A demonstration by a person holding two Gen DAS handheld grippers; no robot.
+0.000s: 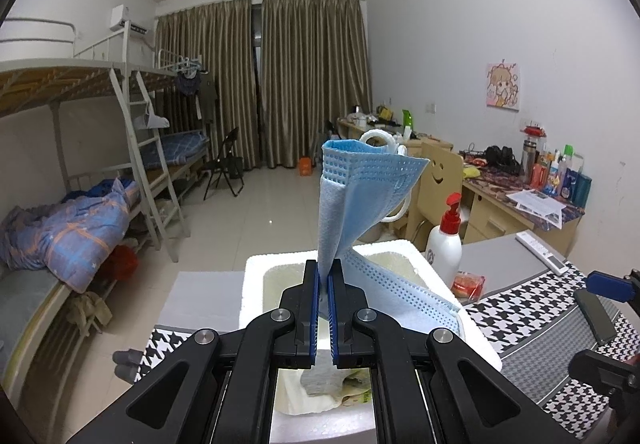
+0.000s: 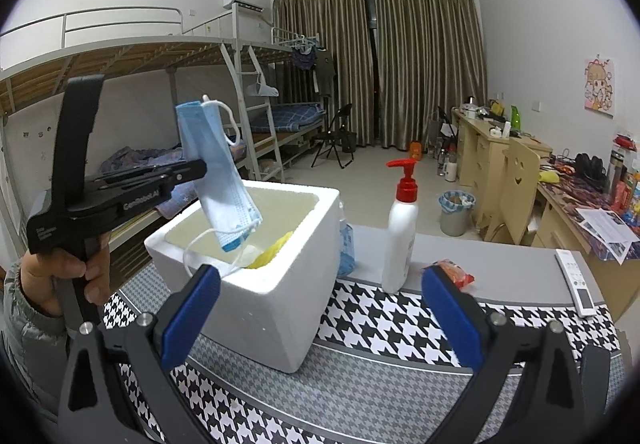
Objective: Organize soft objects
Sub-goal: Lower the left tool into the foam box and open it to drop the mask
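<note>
The left gripper [image 1: 323, 276] is clamped on a blue face mask [image 1: 360, 196], holding it above the open white foam box [image 2: 280, 284] on the bench [image 2: 400, 324]. The right gripper [image 2: 320, 308] hangs with its fingers spread apart, holding nothing, near a pump bottle [image 2: 400, 236].

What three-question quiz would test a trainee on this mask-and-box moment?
1. True or false: the left gripper is shut on the blue face mask.
2. Where does the mask hang? A) over the open white foam box B) beside the pump bottle C) flat on the houndstooth cloth
3. Fill in: the right gripper is ___.

Key: 1 true; 2 A; 3 open, holding nothing.
</note>
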